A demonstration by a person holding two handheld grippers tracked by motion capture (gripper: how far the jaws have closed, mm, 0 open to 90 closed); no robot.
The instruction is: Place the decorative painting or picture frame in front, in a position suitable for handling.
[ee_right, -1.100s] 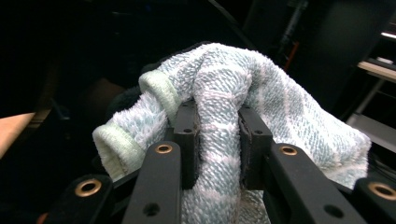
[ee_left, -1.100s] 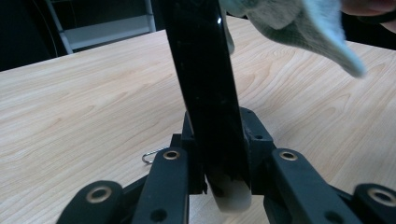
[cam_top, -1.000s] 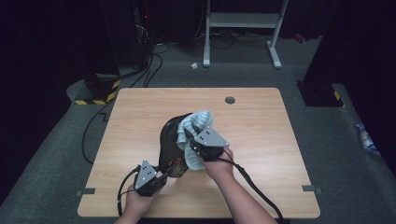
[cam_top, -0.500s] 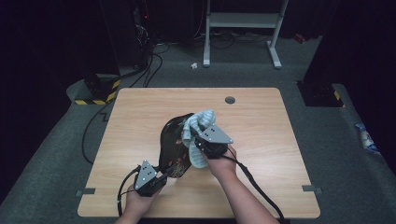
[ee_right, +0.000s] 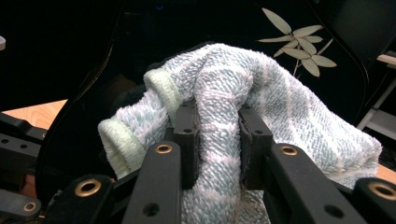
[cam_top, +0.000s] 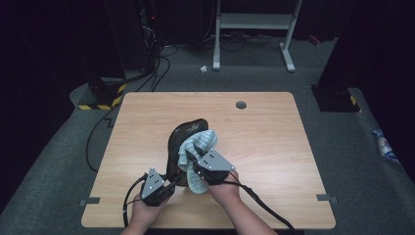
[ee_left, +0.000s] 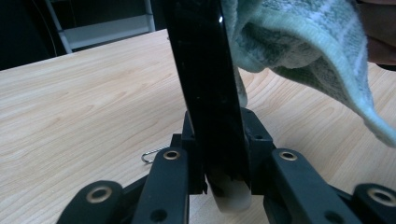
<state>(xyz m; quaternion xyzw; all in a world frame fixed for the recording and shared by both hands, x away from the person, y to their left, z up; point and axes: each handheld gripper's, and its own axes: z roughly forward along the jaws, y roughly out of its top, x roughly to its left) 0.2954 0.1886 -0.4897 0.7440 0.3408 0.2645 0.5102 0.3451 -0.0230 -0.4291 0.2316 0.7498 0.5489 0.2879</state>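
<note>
A: What is being handled at the wooden table [cam_top: 274,147]?

B: A glossy black tray [cam_top: 182,142] painted with pale bamboo leaves, standing on edge near the table's middle, its face turned right.

A: And the grippers?

B: The left gripper [ee_left: 223,158], at the near left, pinches the tray's near edge between its jaws. The right gripper [ee_right: 217,140], just right of the tray, is clamped on a bunched pale blue-and-white towel [ee_right: 280,116], which lies against the tray's lacquered face.
</note>
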